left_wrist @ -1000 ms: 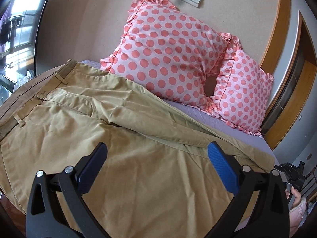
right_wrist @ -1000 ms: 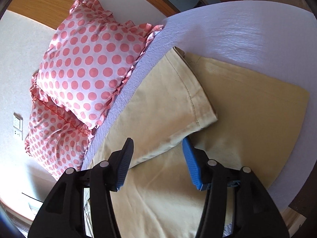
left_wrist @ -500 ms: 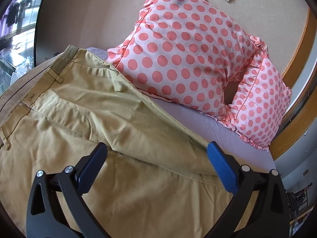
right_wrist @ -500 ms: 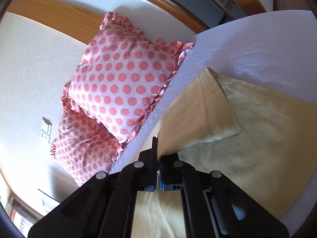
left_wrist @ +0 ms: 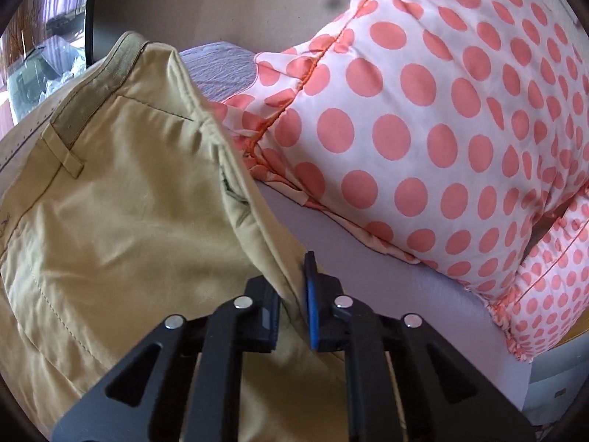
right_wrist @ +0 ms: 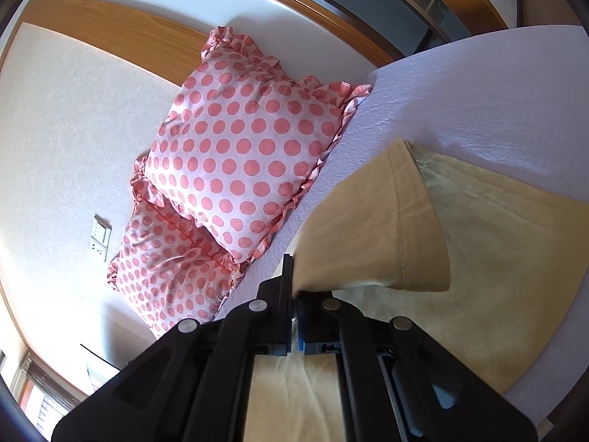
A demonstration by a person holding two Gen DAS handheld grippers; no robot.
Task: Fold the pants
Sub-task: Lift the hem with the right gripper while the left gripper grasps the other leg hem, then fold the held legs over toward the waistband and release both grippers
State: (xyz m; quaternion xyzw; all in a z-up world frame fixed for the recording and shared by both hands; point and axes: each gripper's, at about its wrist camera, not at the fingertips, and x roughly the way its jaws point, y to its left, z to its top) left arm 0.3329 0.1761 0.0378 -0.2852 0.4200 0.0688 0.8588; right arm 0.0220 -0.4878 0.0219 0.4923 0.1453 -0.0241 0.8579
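Observation:
Tan pants [left_wrist: 121,199] lie on a lavender bed sheet [left_wrist: 368,258]. In the left wrist view the waistband [left_wrist: 92,88] with a belt loop is at the upper left. My left gripper [left_wrist: 294,294] is shut on the far side edge of the pants, near the hip. In the right wrist view the pants [right_wrist: 497,258] show their leg ends, with the upper leg's hem [right_wrist: 401,217] lifted off the lower leg. My right gripper [right_wrist: 294,291] is shut on the edge of that upper leg, near the hem.
Two white pillows with pink dots [left_wrist: 441,110] [right_wrist: 239,162] lean on the beige wall close beyond the pants. Bare sheet [right_wrist: 478,84] lies past the leg ends. A wall socket [right_wrist: 100,237] and a wooden door frame [right_wrist: 331,11] are behind.
The left gripper moved to the far edge of the pants and shut on it. The right gripper, shut on the upper leg half a second ago, has lifted it a little.

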